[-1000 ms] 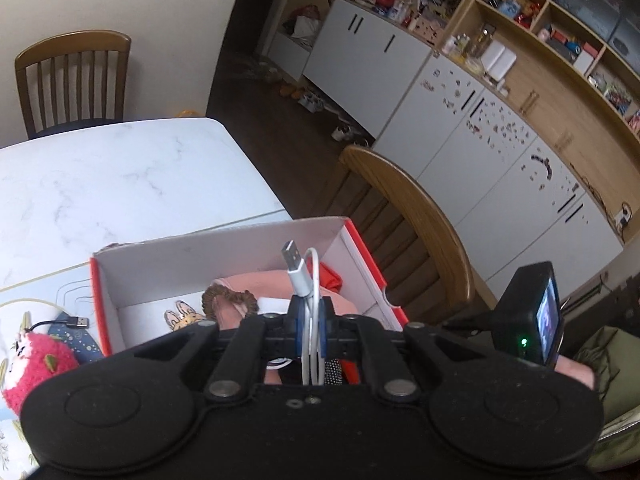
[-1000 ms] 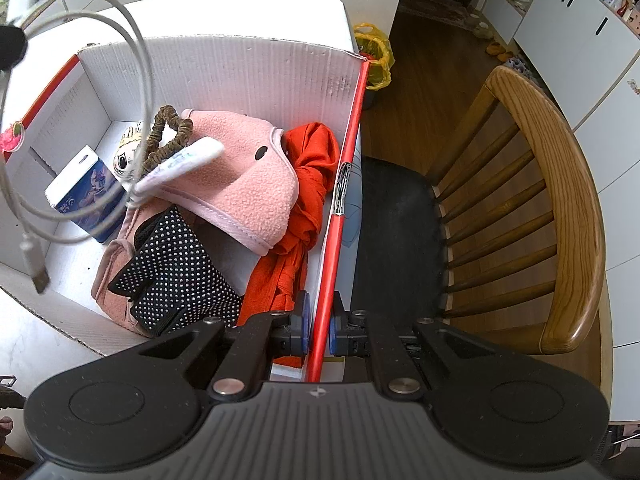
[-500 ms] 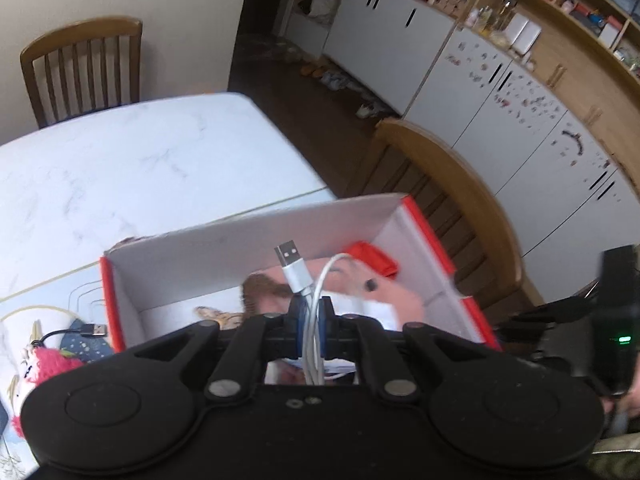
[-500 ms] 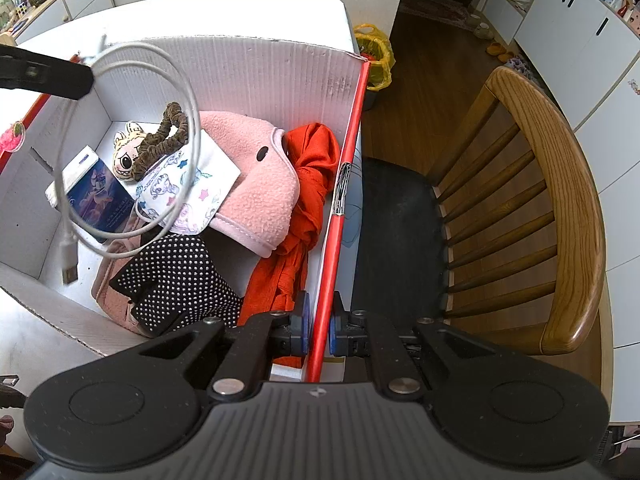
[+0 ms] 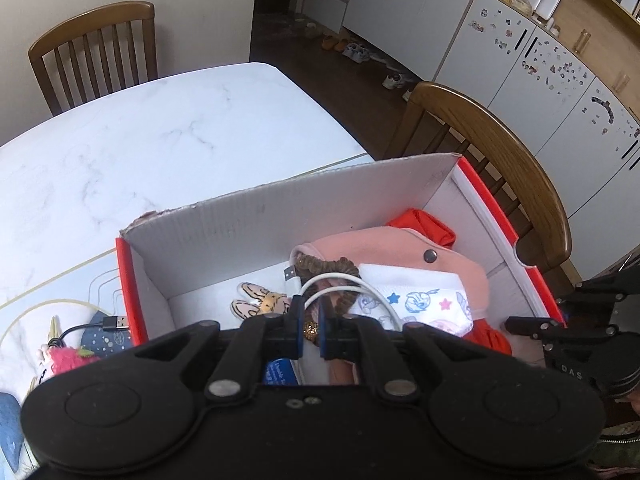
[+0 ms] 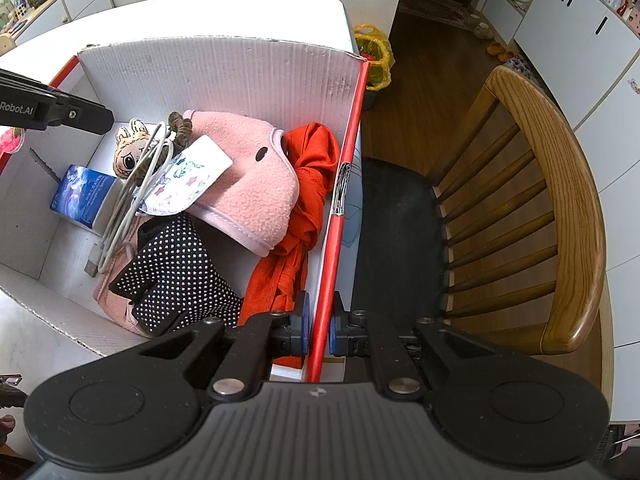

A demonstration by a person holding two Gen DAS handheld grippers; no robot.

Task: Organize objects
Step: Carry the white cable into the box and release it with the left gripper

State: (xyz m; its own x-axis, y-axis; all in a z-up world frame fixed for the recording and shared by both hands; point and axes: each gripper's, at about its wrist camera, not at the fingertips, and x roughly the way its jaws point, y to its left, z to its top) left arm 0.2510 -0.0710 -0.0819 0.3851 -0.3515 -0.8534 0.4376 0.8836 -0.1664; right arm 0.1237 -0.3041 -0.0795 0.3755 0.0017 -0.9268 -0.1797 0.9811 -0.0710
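A red and white cardboard box [image 6: 224,76] stands on the white table and holds a pink fleece [image 6: 248,184], an orange cloth [image 6: 304,184], a dotted black cloth [image 6: 180,264], a blue packet [image 6: 80,196] and a small plush face [image 6: 128,152]. The coiled white USB cable [image 6: 132,196] lies loose on these things; it also shows in the left wrist view [image 5: 344,284]. My left gripper [image 5: 310,332] is open and empty above the box. My right gripper [image 6: 319,330] is shut on the box's red right wall [image 6: 340,224].
A wooden chair [image 6: 552,216] stands right of the box, another [image 5: 96,52] at the table's far end. A black USB cable [image 5: 104,324] and a pink plush [image 5: 68,360] lie on a mat left of the box. Cabinets line the far wall.
My left gripper has opened and let go of the white cable, which dropped into the box onto the clothes. My right gripper has stayed clamped on the box wall.
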